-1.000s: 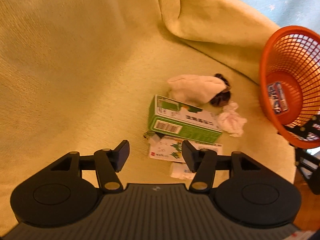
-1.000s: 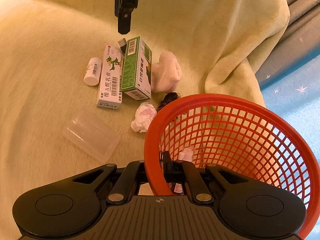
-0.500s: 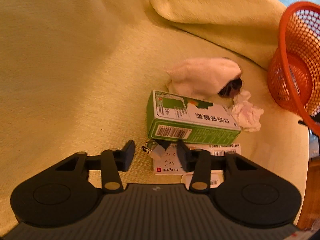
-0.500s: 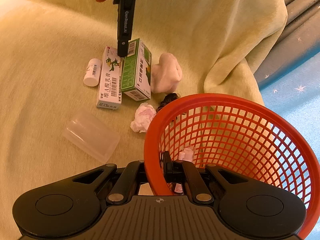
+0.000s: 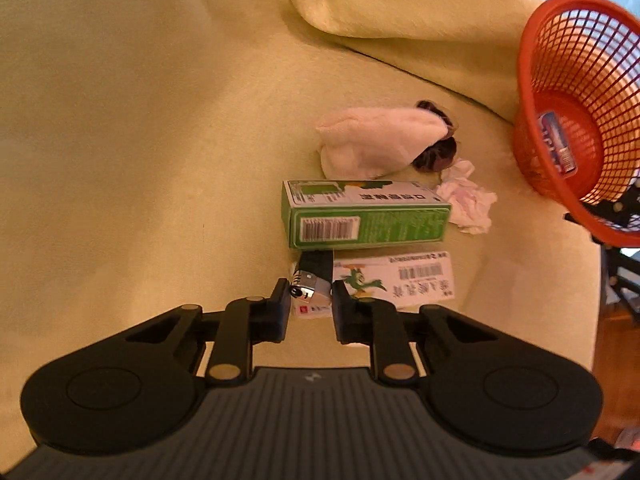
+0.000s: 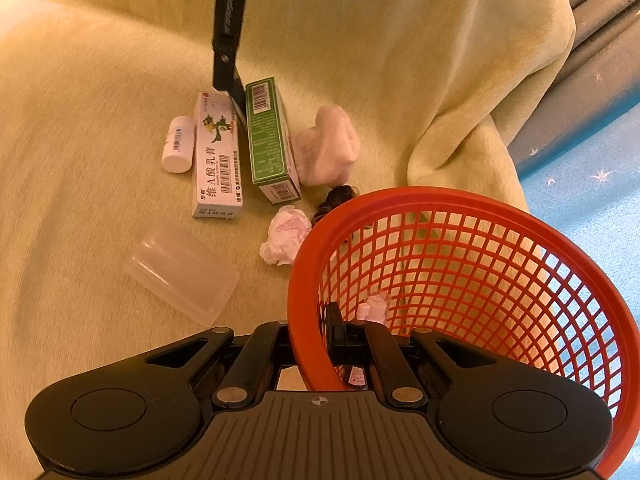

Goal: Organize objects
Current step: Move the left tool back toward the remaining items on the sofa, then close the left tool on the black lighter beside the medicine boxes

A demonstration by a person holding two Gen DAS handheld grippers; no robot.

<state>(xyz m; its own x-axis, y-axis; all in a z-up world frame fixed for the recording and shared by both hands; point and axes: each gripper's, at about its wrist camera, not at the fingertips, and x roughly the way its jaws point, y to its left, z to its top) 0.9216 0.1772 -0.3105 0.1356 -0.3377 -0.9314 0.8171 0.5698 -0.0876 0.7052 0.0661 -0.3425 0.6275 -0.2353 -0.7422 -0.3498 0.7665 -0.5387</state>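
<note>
Between green box [image 5: 366, 216] and white box [image 5: 394, 282] on the yellow blanket [image 5: 140, 140], left gripper [image 5: 311, 304] fingers straddle a lighter [image 5: 310, 286], apart; right gripper [image 6: 310, 338] clamps the orange basket [image 6: 480, 280] rim.

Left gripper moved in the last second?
Yes. In the right wrist view the left gripper has come down from above the green box to its near end.

a yellow blanket [image 6: 100, 208] is carrying two boxes [image 6: 218, 160], a white bottle [image 6: 178, 144], a clear cup [image 6: 182, 270], a crumpled tissue [image 6: 284, 236] and a pink cloth [image 6: 326, 152].
</note>
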